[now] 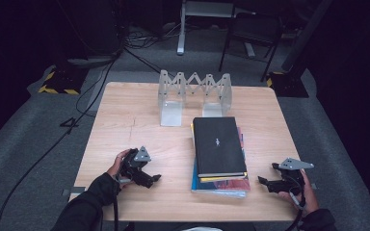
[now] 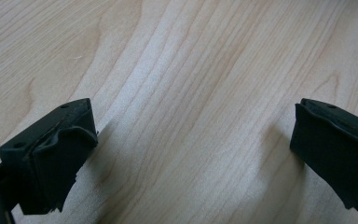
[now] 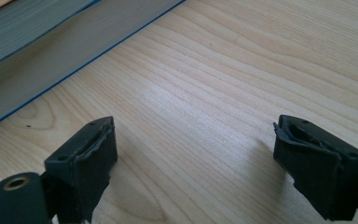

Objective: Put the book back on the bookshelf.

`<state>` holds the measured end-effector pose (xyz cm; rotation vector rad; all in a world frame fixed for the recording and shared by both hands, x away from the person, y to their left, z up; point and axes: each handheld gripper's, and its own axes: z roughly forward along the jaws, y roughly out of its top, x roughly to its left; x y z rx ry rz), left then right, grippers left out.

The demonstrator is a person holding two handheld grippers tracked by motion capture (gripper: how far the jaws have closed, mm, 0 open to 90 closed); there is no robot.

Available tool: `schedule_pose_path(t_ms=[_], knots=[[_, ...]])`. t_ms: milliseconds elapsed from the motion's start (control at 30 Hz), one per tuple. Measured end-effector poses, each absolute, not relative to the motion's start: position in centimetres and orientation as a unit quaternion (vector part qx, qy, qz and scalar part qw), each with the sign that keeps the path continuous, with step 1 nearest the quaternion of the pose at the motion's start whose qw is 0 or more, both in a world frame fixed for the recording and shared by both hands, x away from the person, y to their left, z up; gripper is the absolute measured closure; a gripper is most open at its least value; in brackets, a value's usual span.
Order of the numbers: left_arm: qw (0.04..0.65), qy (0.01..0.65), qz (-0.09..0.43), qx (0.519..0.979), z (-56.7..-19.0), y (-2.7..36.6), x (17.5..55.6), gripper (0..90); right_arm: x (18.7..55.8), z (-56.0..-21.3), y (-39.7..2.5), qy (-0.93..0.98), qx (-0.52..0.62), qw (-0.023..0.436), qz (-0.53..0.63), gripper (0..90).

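I hold 2 grippers low over a light wood table (image 1: 125, 120), 1 in each hand. My left gripper (image 1: 150, 179) sits at the near left, jaws spread wide w/ bare wood grain between them, nothing pinched. My right gripper (image 1: 265, 183) sits at the near right, jaws also spread wide & empty. Between the 2 tools lies a stack of books (image 1: 220, 159): a black book (image 1: 218, 144) on top, yellow & blue edges showing under it. In the right gripper view the blue-edged bottom book (image 3: 51, 70) lies just ahead & left of my jaws, not touching. Beyond the stack, far from both tools, stands a clear folding book rack (image 1: 195, 96).
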<state>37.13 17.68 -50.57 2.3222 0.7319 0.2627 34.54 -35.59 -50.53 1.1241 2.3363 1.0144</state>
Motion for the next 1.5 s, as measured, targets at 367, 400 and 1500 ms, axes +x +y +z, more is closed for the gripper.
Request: schedule_pose_path(t_ms=[367, 400, 1500], knots=[[0.341, 0.27, 0.093, 0.896, -50.6, 18.2, 36.7, 0.2, 34.5, -50.5, -35.6, 0.825, 0.399, 0.178, 0.359, 13.3], [0.341, 0.271, 0.094, 0.895, -50.6, 18.1, 36.7, 0.1, 34.5, -50.5, -35.6, 0.825, 0.399, 0.178, 0.359, 13.3], [0.331, 0.277, 0.101, 0.896, -49.9, 16.4, 36.4, 16.3, 31.7, -42.4, -28.7, 0.864, 0.262, 0.15, 0.403, 25.3]])
